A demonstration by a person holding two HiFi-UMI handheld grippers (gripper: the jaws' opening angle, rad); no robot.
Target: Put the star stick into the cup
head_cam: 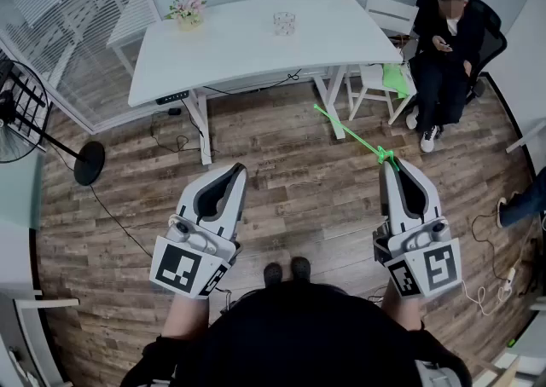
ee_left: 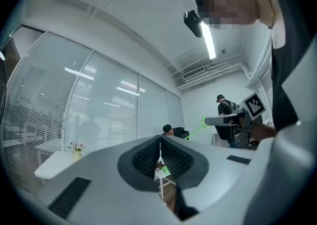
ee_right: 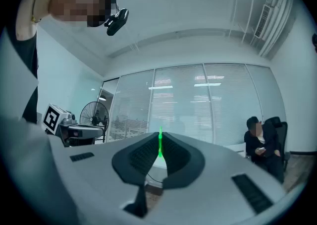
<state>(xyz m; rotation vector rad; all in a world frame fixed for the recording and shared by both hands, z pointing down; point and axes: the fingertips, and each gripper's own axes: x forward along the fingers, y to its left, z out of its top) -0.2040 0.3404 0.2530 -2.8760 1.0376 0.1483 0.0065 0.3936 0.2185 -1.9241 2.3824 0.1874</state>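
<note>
A thin green star stick (head_cam: 350, 132) juts forward and to the left from my right gripper (head_cam: 390, 164), which is shut on its star end. In the right gripper view the stick (ee_right: 160, 142) stands as a green line pinched between the dark pads. A clear cup (head_cam: 284, 23) stands on the white table (head_cam: 239, 49), far ahead of both grippers. My left gripper (head_cam: 236, 170) is held level at the left, shut with nothing in it (ee_left: 160, 138). The left gripper view also shows the right gripper (ee_left: 229, 120) with the stick (ee_left: 197, 130).
A small flower pot (head_cam: 187, 12) stands at the table's far left. A seated person (head_cam: 444, 44) and a white chair (head_cam: 375, 78) are at the right. A standing fan (head_cam: 21, 112) is at the left, with cables on the wooden floor (head_cam: 290, 181).
</note>
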